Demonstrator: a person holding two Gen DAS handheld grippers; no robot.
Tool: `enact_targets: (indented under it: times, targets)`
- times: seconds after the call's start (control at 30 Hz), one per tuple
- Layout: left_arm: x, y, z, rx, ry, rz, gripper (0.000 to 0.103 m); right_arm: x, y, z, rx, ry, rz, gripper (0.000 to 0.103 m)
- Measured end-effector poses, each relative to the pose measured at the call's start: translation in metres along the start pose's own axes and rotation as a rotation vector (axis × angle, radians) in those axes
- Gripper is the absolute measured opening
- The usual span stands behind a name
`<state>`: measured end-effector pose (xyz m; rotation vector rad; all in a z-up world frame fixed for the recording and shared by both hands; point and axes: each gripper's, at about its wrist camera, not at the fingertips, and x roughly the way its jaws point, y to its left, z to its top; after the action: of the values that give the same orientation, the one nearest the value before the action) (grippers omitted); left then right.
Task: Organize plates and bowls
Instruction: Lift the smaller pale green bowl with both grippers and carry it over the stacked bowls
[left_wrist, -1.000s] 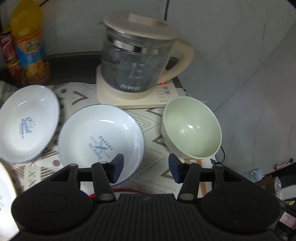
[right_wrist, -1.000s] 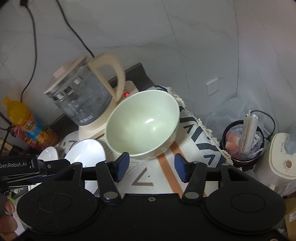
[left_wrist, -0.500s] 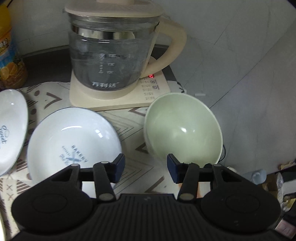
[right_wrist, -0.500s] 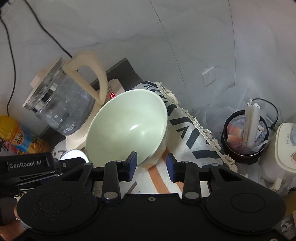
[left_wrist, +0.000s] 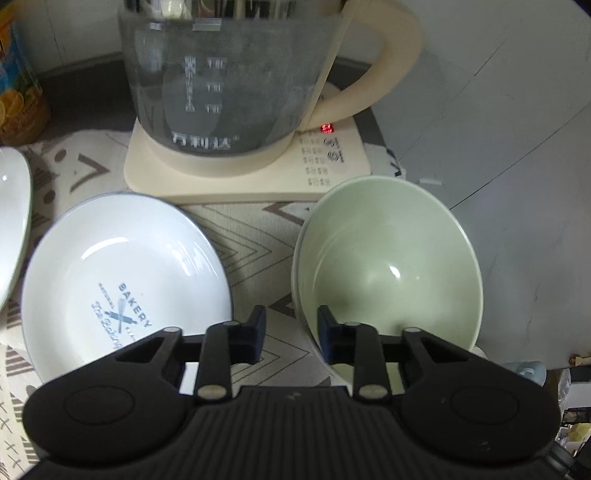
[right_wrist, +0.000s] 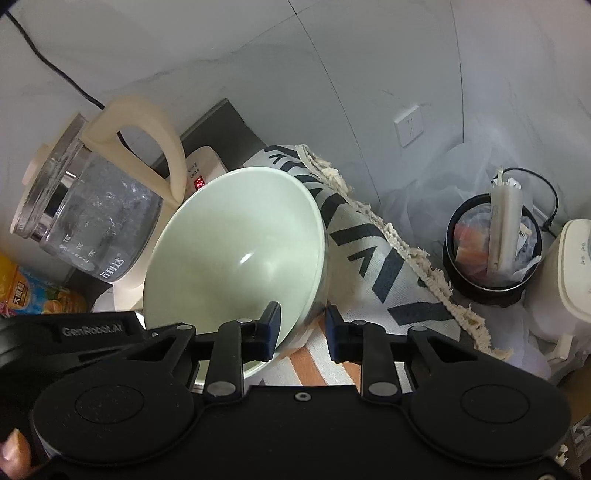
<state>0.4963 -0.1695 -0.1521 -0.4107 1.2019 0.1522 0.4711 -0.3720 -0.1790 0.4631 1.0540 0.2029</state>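
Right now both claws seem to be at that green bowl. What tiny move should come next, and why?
Probably finish closing, then lift. The green bowl has its rim between the jaws of the right gripper and of the left gripper, one finger inside and one outside on each. Both pairs of jaws are closing, but gaps still show, so neither pinches the rim yet.
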Motion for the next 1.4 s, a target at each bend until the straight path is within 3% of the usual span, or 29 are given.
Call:
enact_targets:
  times: [0.1, 0.7, 1.4]
  targets:
    - [0.0, -0.001, -0.003, -0.007, 0.003, -0.035, 0.011, -0.002, 0.003, -0.001, -0.023, -0.001, -0.013, 0.024]
    - [-0.052, 0.012, -0.028, 0.018, -0.032, -0.105, 0.01, -0.052, 0.006, -0.031, -0.028, -0.062, 0.023, 0.024]
    - [-0.134, 0.065, -0.062, 0.012, -0.098, -0.193, 0.011, -0.123, 0.046, -0.076, -0.069, -0.179, 0.065, 0.024]
